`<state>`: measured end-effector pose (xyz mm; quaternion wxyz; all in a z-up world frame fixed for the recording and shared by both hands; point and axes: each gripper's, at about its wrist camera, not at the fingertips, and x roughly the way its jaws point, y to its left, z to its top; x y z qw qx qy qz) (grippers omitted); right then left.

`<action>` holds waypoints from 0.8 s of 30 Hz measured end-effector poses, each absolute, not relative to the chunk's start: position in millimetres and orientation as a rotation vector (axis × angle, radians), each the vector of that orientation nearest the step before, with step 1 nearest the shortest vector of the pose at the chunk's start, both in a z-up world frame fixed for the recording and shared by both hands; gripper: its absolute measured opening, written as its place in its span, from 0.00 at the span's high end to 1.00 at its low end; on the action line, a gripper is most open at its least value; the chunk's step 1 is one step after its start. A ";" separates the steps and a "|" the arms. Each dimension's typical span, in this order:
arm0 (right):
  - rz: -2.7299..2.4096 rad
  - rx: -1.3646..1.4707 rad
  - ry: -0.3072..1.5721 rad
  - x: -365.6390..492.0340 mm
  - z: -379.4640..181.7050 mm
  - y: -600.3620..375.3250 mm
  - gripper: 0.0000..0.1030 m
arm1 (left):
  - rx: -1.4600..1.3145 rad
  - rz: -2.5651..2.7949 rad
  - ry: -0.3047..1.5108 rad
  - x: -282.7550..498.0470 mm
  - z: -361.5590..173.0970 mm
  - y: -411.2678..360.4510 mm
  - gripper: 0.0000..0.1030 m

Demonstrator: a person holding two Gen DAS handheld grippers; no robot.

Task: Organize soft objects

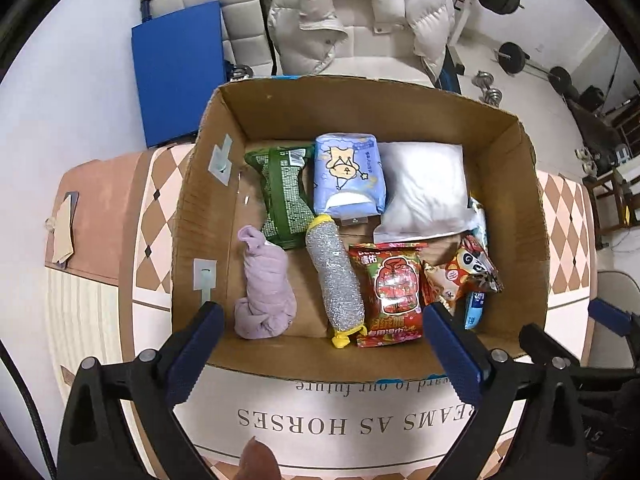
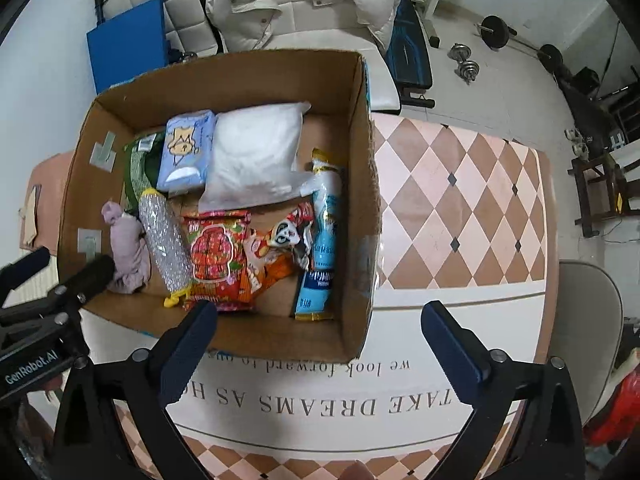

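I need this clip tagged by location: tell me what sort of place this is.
Most likely a room in a home that doubles as a gym. A puffy white jacket lies on a cushioned seat, dumbbells and barbell plates sit on the floor, and the cardboard box stands on a cloth-covered table.

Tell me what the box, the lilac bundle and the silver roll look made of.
Box: matte brown corrugated cardboard, fluted edges showing. Lilac bundle: soft knit or fleece fabric, knotted and wrinkled. Silver roll: probably glittery metallic mesh, like a scouring sleeve, with yellow ends.

You're in a home room doubling as a gym: dumbbells [image 1: 489,89] upper right, puffer jacket [image 1: 360,12] on a chair at top.
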<state>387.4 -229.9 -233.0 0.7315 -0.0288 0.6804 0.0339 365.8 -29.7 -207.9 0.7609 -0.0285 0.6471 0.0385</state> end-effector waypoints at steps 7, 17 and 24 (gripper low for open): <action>0.059 -0.074 1.483 378.5 -227.1 -224.4 0.00 | -0.046 0.093 1.388 364.9 -203.5 -30.9 0.01; 0.043 -0.058 1.471 374.6 -218.5 -221.4 0.00 | -0.024 0.082 1.356 360.3 -190.3 -33.7 0.01; 0.048 -0.042 1.425 366.2 -195.6 -223.9 0.00 | 0.010 0.101 1.269 338.8 -153.0 -35.3 0.01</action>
